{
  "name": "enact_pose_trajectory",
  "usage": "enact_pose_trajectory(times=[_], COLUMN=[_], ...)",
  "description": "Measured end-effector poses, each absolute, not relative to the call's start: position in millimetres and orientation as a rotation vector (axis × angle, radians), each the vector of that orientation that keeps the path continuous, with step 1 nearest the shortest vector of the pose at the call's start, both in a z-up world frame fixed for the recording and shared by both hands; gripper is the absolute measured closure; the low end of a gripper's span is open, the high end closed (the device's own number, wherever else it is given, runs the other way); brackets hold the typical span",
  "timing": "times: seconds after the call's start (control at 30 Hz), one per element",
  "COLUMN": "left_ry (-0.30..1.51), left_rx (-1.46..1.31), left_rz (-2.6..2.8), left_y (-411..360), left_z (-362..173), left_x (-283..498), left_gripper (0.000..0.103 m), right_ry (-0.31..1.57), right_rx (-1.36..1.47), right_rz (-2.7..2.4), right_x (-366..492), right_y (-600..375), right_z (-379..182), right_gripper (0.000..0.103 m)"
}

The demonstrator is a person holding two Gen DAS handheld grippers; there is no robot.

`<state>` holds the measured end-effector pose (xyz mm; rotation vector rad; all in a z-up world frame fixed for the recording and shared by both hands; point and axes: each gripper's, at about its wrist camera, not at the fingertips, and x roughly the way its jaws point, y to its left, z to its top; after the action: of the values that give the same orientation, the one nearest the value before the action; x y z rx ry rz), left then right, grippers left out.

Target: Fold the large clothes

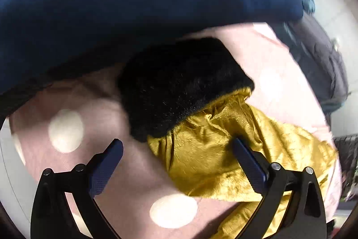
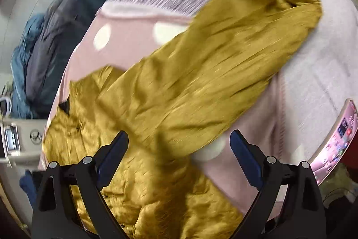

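- Garment: mustard-yellow jacket (image 2: 179,86) with shiny crinkled fabric and a black furry cuff (image 1: 179,86); it lies on a pink bedsheet with white dots (image 1: 107,171).
- Sleeve (image 2: 235,55) stretches diagonally across the sheet in the right wrist view, black cuff at the far end near the sheet's top edge; jacket body is bunched at the near-left edge.
- Left gripper (image 1: 176,162): fingers spread wide, nothing between them. Left finger (image 1: 105,167) sits over bare pink sheet, right finger (image 1: 250,165) over yellow fabric just below the cuff. Cannot tell if tips touch the cloth.
- Right gripper (image 2: 179,156): fingers released, wide apart, over the yellow fabric where sleeve meets body; not clamping it.
- Dark blue cloth (image 1: 134,3) fills the top of the left wrist view, overhanging the sheet beyond the cuff.
- Pile of dark grey and teal clothes (image 2: 51,48) lies off the sheet's left edge.
- Pink phone (image 2: 337,138) with lit screen lies at the sheet's right edge.
- Both views motion-blurred.
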<state>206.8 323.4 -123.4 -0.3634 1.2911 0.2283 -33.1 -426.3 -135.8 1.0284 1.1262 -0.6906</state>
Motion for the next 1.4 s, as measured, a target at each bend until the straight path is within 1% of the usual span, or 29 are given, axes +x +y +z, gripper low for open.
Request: enact_pose_trajectory(times=[0.03, 0.1, 0.13, 0.17, 0.2, 0.23, 0.27, 0.37, 0.43, 0.53, 0.6, 0.67, 0.73, 0.8, 0.83, 0.9, 0.93, 0.97, 1.0, 1.03, 1.07, 1.17, 1.3, 1.4], left_ry=[1.315, 1.338, 1.348, 1.373, 1.378, 1.368, 1.336, 1.154, 0.984, 0.762, 0.664, 0.638, 0.663, 0.751, 0.804, 0.891, 0.893, 0.889, 0.881, 0.862, 0.852, 0.828, 0.839, 0.838], left_rx=[-0.355, -0.383, -0.388, -0.353, -0.298, -0.236, -0.180, -0.116, -0.069, -0.064, -0.031, 0.007, 0.086, 0.086, 0.075, 0.058, 0.044, 0.030, 0.022, -0.005, -0.034, -0.115, -0.112, -0.056], left_rz=[0.231, 0.188, 0.160, 0.136, 0.134, 0.135, 0.134, 0.107, 0.117, 0.135, 0.173, 0.199, 0.255, 0.315, 0.346, 0.412, 0.423, 0.421, 0.416, 0.381, 0.343, 0.193, 0.070, 0.030], left_y=[318.8, 308.9, 303.6, 294.3, 287.7, 280.9, 275.9, 271.1, 270.3, 275.4, 276.7, 271.9, 272.9, 285.2, 292.0, 299.1, 301.0, 299.0, 299.4, 295.8, 294.0, 284.4, 269.8, 260.7], left_z=[-130.4, -140.5, -143.4, -145.6, -144.4, -139.7, -130.0, -74.5, -17.5, 51.6, 76.0, 80.8, 62.2, 34.6, 23.3, 4.1, 2.3, 4.8, 7.8, 14.6, 22.2, 39.4, 47.8, 47.3], left_x=[211.0, 217.5, 220.2, 224.1, 226.3, 227.6, 228.4, 221.7, 210.3, 190.7, 185.7, 198.6, 223.0, 247.8, 253.9, 271.6, 272.8, 270.7, 264.6, 257.5, 249.5, 226.0, 200.2, 176.2], left_gripper=[0.007, 0.013, 0.030, 0.050, 0.060, 0.075, 0.083, 0.089, 0.090, 0.091, 0.091, 0.091, 0.091, 0.091, 0.090, 0.083, 0.071, 0.054, 0.043, 0.026, 0.016, 0.007, 0.006, 0.006], right_ry=[1.133, 1.151, 1.157, 1.163, 1.173, 1.182, 1.193, 1.196, 1.195, 1.193, 1.190, 1.191, 1.194, 1.207, 1.216, 1.237, 1.245, 1.254, 1.262, 1.267, 1.271, 1.279, 1.291, 1.318], right_rx=[1.019, 0.976, 0.951, 0.926, 0.899, 0.886, 0.874, 0.861, 0.850, 0.851, 0.849, 0.840, 0.830, 0.810, 0.795, 0.759, 0.744, 0.729, 0.720, 0.723, 0.734, 0.773, 0.760, 0.708], right_rz=[-0.668, -0.621, -0.607, -0.599, -0.590, -0.586, -0.583, -0.609, -0.631, -0.645, -0.640, -0.624, -0.595, -0.557, -0.537, -0.503, -0.495, -0.489, -0.488, -0.490, -0.496, -0.514, -0.510, -0.478], right_x=[-28.8, -14.0, -11.0, -8.6, -5.3, -7.9, -9.9, -19.6, -26.5, -37.8, -37.5, -33.2, -28.1, -22.4, -20.7, -19.2, -20.4, -22.9, -27.1, -31.4, -36.3, -50.1, -59.4, -60.2], right_y=[-417.9, -395.6, -387.6, -381.5, -373.9, -373.4, -372.2, -372.5, -377.1, -382.4, -383.0, -381.1, -378.1, -372.8, -370.2, -363.8, -361.8, -360.0, -359.0, -359.2, -360.5, -365.3, -364.5, -354.6], right_z=[-136.5, -134.4, -133.0, -131.8, -131.5, -131.6, -132.6, -132.8, -131.4, -127.7, -126.0, -125.0, -124.5, -124.6, -124.8, -126.5, -127.5, -128.8, -130.8, -132.6, -135.8, -143.8, -145.6, -146.8], right_gripper=[0.012, 0.012, 0.012, 0.012, 0.012, 0.012, 0.012, 0.012, 0.012, 0.012, 0.012, 0.012, 0.012, 0.012, 0.012, 0.012, 0.012, 0.012, 0.012, 0.012, 0.012, 0.012, 0.012, 0.012])
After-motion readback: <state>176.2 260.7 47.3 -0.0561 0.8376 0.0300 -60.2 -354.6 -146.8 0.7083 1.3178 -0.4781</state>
